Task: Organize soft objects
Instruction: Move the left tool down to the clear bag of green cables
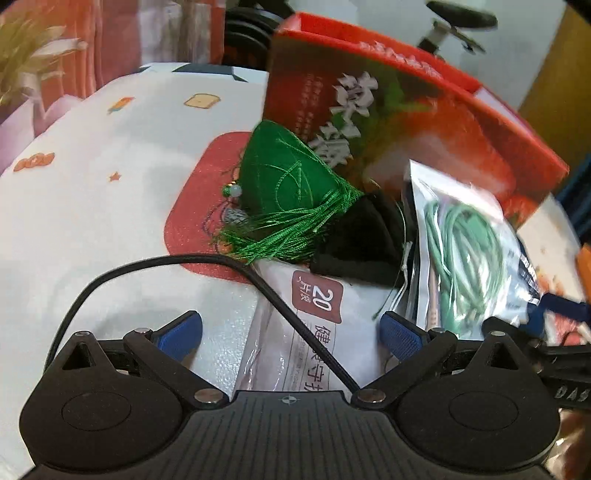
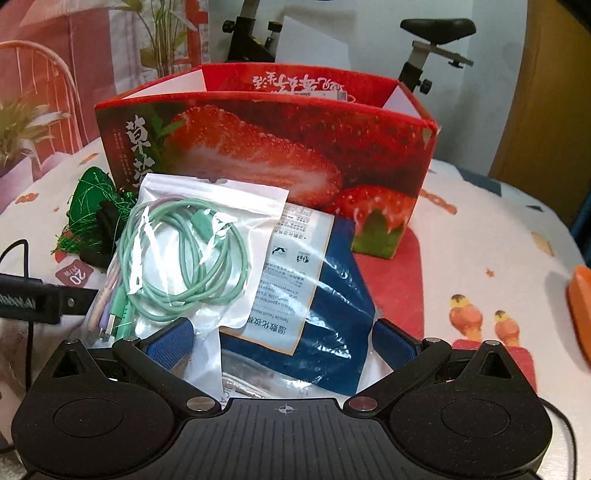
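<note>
A red strawberry box [image 2: 277,158] stands open-topped on the patterned cloth. In front of it lie a clear bag of mint-green cables [image 2: 192,251] and a blue packet with a white label [image 2: 332,295]. My right gripper [image 2: 282,339] is open just above both, its pads wide apart. To the left sit a green tasselled sachet [image 1: 291,173], a black fabric piece [image 1: 354,240] and a white packet marked "20" [image 1: 317,295]. My left gripper [image 1: 291,334] is open over that white packet. The cable bag [image 1: 465,251] leans at its right.
A black cord [image 1: 155,264] loops across the cloth ahead of my left gripper. An orange object [image 2: 581,306] sits at the right edge. An exercise bike [image 2: 436,26] stands behind the box. Bare cloth [image 1: 92,192] stretches to the left.
</note>
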### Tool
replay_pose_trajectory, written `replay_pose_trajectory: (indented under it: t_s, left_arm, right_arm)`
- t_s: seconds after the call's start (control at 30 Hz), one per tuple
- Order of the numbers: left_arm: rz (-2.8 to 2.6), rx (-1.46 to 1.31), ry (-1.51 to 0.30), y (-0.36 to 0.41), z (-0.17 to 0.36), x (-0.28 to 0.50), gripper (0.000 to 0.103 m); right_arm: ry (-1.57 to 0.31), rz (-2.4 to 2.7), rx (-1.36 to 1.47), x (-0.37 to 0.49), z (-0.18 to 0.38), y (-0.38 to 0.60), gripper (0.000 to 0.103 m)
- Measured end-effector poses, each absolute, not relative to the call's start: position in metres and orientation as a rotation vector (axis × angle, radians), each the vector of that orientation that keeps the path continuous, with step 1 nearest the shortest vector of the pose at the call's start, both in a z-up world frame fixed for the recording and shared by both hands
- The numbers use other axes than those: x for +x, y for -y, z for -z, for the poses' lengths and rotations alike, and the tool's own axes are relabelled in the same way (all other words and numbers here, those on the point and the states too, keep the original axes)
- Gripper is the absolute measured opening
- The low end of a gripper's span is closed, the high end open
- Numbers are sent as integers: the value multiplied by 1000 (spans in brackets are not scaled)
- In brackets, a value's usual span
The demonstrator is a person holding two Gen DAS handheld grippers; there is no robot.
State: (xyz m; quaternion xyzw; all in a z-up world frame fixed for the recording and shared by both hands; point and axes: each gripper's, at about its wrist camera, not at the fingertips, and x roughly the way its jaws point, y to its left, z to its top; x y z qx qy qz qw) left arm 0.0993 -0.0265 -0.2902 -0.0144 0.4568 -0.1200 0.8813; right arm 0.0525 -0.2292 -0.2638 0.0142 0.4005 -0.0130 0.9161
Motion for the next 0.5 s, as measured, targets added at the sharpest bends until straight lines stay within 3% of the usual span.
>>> replay_pose_trajectory:
  t_s: [0.33, 0.4, 0.47, 0.5]
  left_arm:
    - [297, -18, -1043, 28, 279, 121, 103]
    - [293, -21, -1032, 26, 272, 121, 95]
    - [313, 5, -981, 28, 260, 124, 73]
    - [322, 27, -957, 30, 255, 122, 73]
  right_arm:
    - [-860, -2, 44, 58, 263, 233, 103]
    - [-863, -3, 35, 59, 263, 232, 103]
    - [-861, -1, 22, 59, 263, 230, 103]
    - [-860, 0, 15, 59, 263, 229, 103]
